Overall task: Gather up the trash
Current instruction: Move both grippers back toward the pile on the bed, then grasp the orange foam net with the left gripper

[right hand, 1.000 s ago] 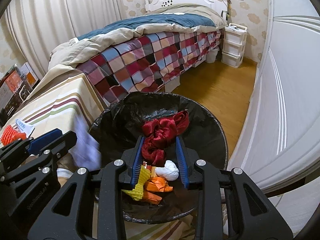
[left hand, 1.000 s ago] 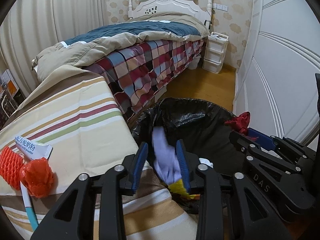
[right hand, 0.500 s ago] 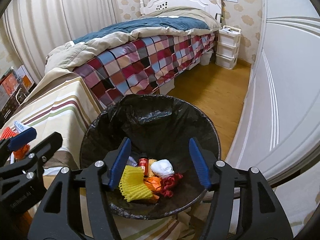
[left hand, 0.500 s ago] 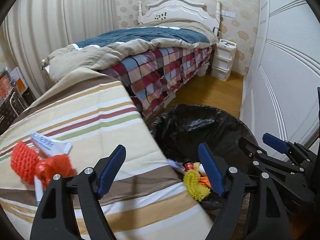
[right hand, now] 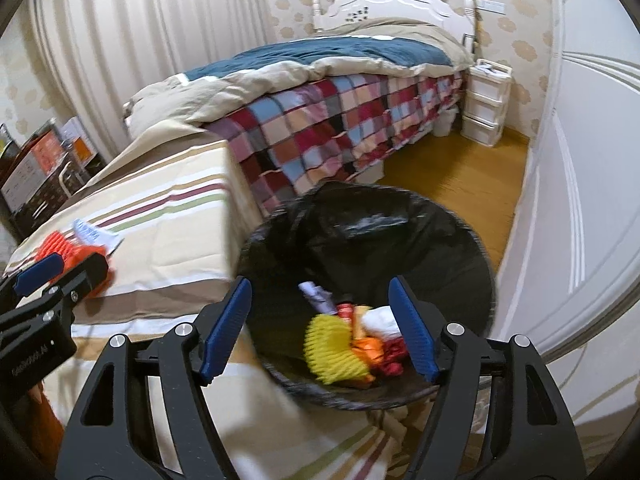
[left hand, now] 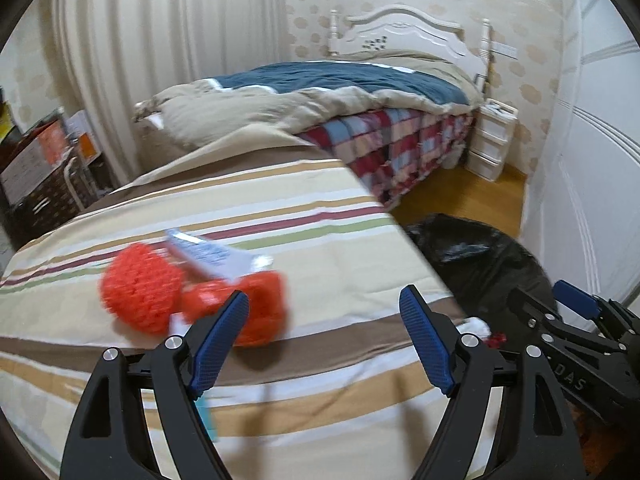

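Observation:
My left gripper (left hand: 325, 300) is open and empty above the striped table cloth (left hand: 312, 240). Just ahead to its left lie an orange foam net (left hand: 140, 294), an orange crumpled piece (left hand: 260, 312) and a white-blue packet (left hand: 218, 254). My right gripper (right hand: 320, 286) is open and empty over the black-lined trash bin (right hand: 400, 232). The bin holds a yellow foam net (right hand: 334, 344), a white wad (right hand: 380, 322), red cloth (right hand: 394, 354), orange scraps and a pale purple piece (right hand: 318, 294). The bin also shows in the left wrist view (left hand: 476, 256).
A bed with a checked cover (right hand: 328, 120) stands behind the table. White drawers (right hand: 486, 102) stand by the headboard. A white wardrobe door (right hand: 580, 200) is at the right, close to the bin. Boxes and a cabinet (left hand: 36, 184) are at far left.
Both grippers opened and dropped their loads, the purple piece and the red cloth, into the bin. The left gripper then swung left over the table toward the orange trash.

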### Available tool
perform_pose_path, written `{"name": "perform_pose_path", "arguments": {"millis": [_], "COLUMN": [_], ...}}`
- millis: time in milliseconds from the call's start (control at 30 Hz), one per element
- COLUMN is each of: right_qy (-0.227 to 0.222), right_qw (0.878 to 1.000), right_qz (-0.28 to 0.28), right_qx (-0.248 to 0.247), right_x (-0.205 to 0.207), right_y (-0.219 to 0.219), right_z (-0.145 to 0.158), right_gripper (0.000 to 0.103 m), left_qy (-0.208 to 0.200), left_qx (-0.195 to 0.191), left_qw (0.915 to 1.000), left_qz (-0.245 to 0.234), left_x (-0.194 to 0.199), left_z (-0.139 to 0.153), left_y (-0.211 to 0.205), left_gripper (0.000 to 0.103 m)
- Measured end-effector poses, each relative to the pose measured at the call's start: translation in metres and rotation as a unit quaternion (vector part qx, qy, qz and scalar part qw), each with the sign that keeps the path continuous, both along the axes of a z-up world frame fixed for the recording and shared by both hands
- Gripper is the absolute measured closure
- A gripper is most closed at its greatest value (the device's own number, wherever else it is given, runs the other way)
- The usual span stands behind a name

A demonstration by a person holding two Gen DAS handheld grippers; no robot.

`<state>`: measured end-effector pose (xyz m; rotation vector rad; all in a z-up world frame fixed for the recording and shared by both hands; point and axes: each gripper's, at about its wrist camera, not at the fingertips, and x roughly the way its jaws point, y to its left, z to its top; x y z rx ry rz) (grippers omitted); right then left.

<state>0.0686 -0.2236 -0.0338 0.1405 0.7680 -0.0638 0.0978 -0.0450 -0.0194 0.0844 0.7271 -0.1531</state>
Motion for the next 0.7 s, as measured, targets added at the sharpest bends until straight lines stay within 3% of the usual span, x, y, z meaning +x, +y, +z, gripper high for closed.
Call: {"name": "perform_pose_path", "arguments": {"millis": [400,700], "right_qy": [0.007,0.015], "right_qw": [0.997,0.994], "right_qz": [0.078,0.111], "right_qx": [-0.011,-0.017], "right_x": [0.005,0.015], "right_y": [0.077,0.113], "right_z": [0.001,0.0], "right_gripper": [0.032,0.032], "left_qy": [0.007,0.037], "left_qx": [-0.019,-0.028], "left_qw": [0.9949,0.9934], "left_qz": [0.099,0.105], "left_x": [0.005,0.03], "left_z": [0.0,-0.016], "left_y": [0.091,0.119], "left_gripper": [0.024,0.022]}}
